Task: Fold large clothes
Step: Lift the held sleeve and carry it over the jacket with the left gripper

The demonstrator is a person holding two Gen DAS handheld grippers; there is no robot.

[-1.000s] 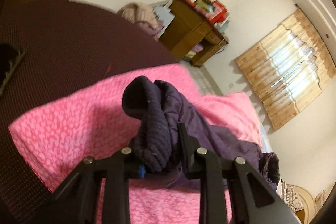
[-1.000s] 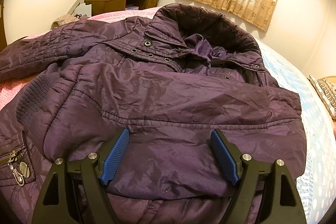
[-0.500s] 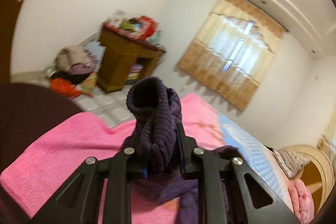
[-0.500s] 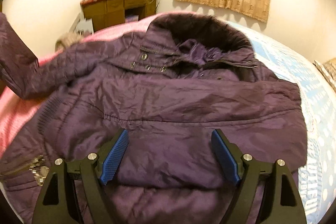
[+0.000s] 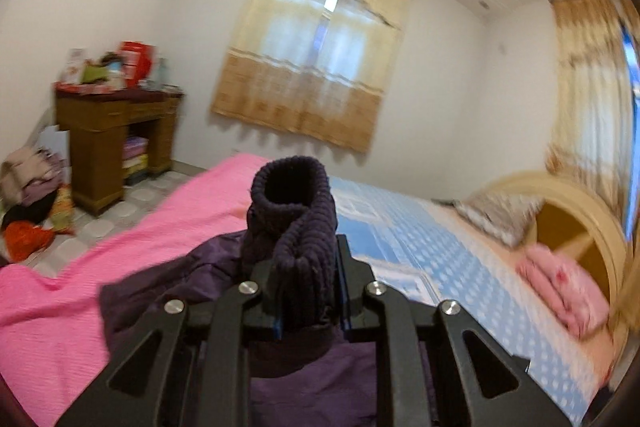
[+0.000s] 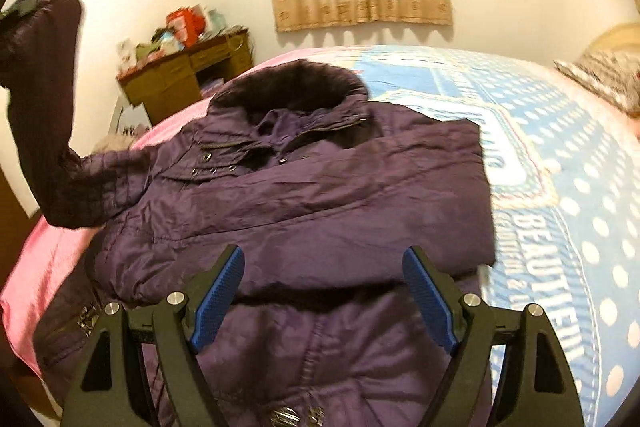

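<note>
Jacket point(image 6: 320, 211) cuff point(image 5: 292, 211) clamped, L tongs point(image 5: 306, 291).

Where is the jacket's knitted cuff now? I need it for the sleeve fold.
Left wrist view, centre: knitted cuff clamped in the left gripper, raised above the pink blanket.

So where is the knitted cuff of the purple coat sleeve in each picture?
Left wrist view: the knitted cuff stands in the middle, pinched in the left hand-held gripper.
Right wrist view: cuff not visible; only its raised sleeve shows, far left.
Shared landmark: the wooden desk against the wall.
</note>
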